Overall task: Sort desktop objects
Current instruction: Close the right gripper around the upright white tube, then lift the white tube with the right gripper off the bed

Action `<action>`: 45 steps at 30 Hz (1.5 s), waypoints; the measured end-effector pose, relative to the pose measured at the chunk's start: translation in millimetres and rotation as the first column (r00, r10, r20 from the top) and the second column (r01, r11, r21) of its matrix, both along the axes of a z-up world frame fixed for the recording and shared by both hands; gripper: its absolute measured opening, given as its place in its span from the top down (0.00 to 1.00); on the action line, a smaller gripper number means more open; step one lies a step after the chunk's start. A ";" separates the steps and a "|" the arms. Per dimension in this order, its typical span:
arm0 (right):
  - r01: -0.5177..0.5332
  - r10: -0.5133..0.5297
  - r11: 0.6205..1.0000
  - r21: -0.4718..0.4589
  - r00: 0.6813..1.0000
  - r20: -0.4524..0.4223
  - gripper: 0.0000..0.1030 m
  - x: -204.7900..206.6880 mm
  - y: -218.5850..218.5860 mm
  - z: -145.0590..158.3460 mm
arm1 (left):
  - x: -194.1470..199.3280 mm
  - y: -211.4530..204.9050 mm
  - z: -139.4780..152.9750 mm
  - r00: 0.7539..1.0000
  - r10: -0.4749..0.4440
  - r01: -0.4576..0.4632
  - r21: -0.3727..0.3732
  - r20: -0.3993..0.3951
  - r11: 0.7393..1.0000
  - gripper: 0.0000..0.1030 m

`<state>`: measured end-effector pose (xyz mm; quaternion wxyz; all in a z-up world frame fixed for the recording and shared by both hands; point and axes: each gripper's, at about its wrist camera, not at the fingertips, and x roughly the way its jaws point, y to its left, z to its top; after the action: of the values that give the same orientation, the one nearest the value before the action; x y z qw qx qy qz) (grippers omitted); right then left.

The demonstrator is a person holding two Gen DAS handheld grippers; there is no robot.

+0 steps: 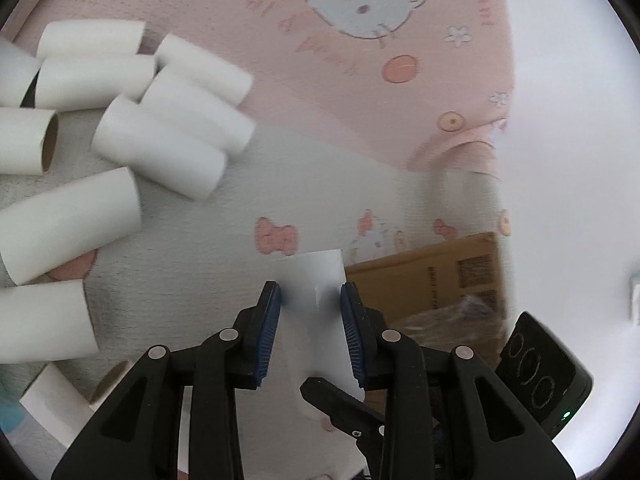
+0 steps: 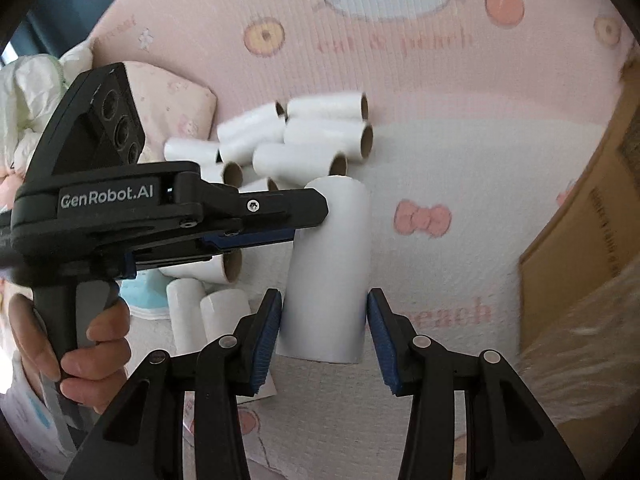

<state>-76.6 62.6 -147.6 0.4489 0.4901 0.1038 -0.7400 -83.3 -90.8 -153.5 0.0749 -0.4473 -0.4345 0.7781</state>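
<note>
the left gripper has its blue pads clamped on the upper part of a white paper roll, which shows blurred between them in the left wrist view. the right gripper holds the same roll lower down, its left pad against the roll's side, though whether the right pad touches cannot be told. seen from the right wrist, the roll stands nearly upright, its lower end clear of the pink and white cat-print blanket. a hand grips the left gripper's handle at the left edge. behind the held roll lies a loose pile of white rolls, several with brown cardboard cores showing. a brown cardboard box sits at the right, beside the blanket.
</note>
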 end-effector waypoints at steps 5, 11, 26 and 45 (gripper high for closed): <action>0.015 -0.017 0.999 -0.033 0.999 -0.037 0.60 5.0 11.4 17.8 | -2.4 -2.1 8.5 1.000 0.025 -0.024 0.130 -0.008 0.991 0.53; 0.030 -0.035 0.998 -0.062 0.997 -0.071 0.60 8.0 19.3 29.8 | -7.4 16.1 22.0 1.000 -0.013 0.014 0.063 -0.009 0.998 0.51; 0.072 -0.071 0.997 0.011 0.995 -0.067 0.60 15.7 28.3 -4.9 | -9.8 53.1 -9.9 0.994 -0.083 0.089 -0.084 0.072 0.992 0.63; 0.088 -0.121 0.985 0.150 0.966 0.227 0.60 -18.7 13.1 -72.0 | -22.6 44.1 -89.8 0.964 -0.133 0.106 0.126 0.231 0.986 0.56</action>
<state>-95.3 75.7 -219.6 0.3830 0.6091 0.0748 -0.6904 -105.9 -46.8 -243.3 0.0941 -0.5581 -0.4555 0.6872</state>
